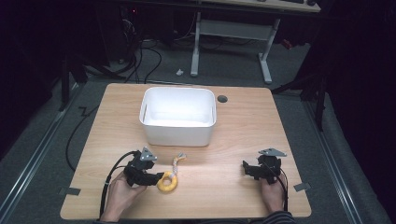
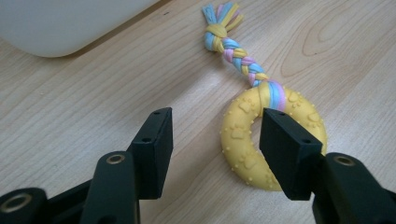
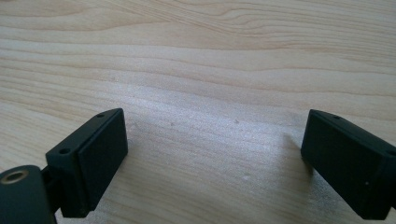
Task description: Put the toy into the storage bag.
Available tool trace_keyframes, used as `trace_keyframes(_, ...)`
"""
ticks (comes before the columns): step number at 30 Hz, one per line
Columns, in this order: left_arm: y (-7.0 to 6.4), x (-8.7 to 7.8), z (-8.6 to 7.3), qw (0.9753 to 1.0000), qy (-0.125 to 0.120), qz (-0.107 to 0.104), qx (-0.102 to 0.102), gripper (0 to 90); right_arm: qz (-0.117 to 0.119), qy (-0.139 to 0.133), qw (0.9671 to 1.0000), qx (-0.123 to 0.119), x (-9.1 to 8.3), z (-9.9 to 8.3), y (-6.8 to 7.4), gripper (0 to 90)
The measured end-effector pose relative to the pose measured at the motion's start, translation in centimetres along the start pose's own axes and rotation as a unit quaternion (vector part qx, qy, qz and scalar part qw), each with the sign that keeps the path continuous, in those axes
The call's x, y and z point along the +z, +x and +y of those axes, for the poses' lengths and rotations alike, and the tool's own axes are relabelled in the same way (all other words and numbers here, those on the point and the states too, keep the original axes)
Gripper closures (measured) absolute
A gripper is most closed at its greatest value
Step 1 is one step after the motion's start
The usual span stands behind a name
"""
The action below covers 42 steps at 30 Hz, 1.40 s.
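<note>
Lying flat, the ring toy (image 1: 167, 181) is stretched lengthwise, its braided tail (image 1: 177, 161) pointed toward the white bin (image 1: 178, 116). The left gripper (image 2: 215, 135) is held open astride the ring's near edge, nothing clamped. The right gripper (image 3: 215, 158) is spread wide over bare table (image 3: 210, 56).

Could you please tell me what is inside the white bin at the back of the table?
The white bin looks empty in the high view: bare white floor and walls. Its near wall hides the strip of floor just behind it, so something small there cannot be ruled out.
</note>
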<state>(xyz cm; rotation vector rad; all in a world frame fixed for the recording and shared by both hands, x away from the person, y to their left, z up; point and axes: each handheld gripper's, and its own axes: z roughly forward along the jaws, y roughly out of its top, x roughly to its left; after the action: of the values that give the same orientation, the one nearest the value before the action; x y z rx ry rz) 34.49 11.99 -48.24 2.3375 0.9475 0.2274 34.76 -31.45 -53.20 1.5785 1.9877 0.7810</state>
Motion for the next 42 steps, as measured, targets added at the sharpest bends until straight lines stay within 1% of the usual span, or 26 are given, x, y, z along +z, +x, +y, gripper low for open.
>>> trace_keyframes(7,-0.5,0.9,0.4,0.9996,0.024,-0.004,0.011,46.6,0.0,0.0,1.0,0.0,0.0,0.0,0.0,7.0)
trace_keyframes(10,-0.5,1.2,0.4,0.9996,0.028,-0.006,0.008,47.0,0.0,0.0,1.0,0.0,0.0,0.0,0.0,7.0)
trace_keyframes(11,-0.6,1.4,0.4,0.9993,0.035,-0.01,0.008,47.3,0.0,0.0,1.0,0.0,0.0,0.0,0.0,7.0)
trace_keyframes(13,-0.6,1.5,0.4,0.9992,0.039,-0.01,0.006,48.1,0.0,0.0,1.0,0.0,0.0,0.0,0.0,7.0)
trace_keyframes(20,-0.8,2.0,0.4,0.999,0.044,-0.009,0.003,50.5,0.0,0.0,1.0,0.0,0.0,0.0,0.0,7.0)
trace_keyframes(25,-0.9,2.3,0.4,0.9987,0.049,-0.012,0.005,51.9,0.0,0.0,1.0,0.0,0.0,0.0,0.0,7.0)
trace_keyframes(28,-1.0,2.5,0.5,0.9985,0.053,-0.009,0.007,52.3,0.0,0.0,1.0,0.0,0.0,0.0,0.0,7.2)
trace_keyframes(33,-1.1,2.7,0.5,0.9982,0.059,-0.006,0.008,54.7,0.0,0.0,1.0,0.0,0.0,0.0,0.0,7.3)
trace_keyframes(39,-1.1,2.8,0.5,0.998,0.062,-0.007,0.008,58.2,0.0,0.0,1.0,0.0,0.0,0.0,0.0,7.3)
trace_keyframes(42,-1.1,3.0,0.5,0.9975,0.069,-0.009,0.011,59.8,0.0,0.0,1.0,0.0,0.0,0.0,0.0,7.3)
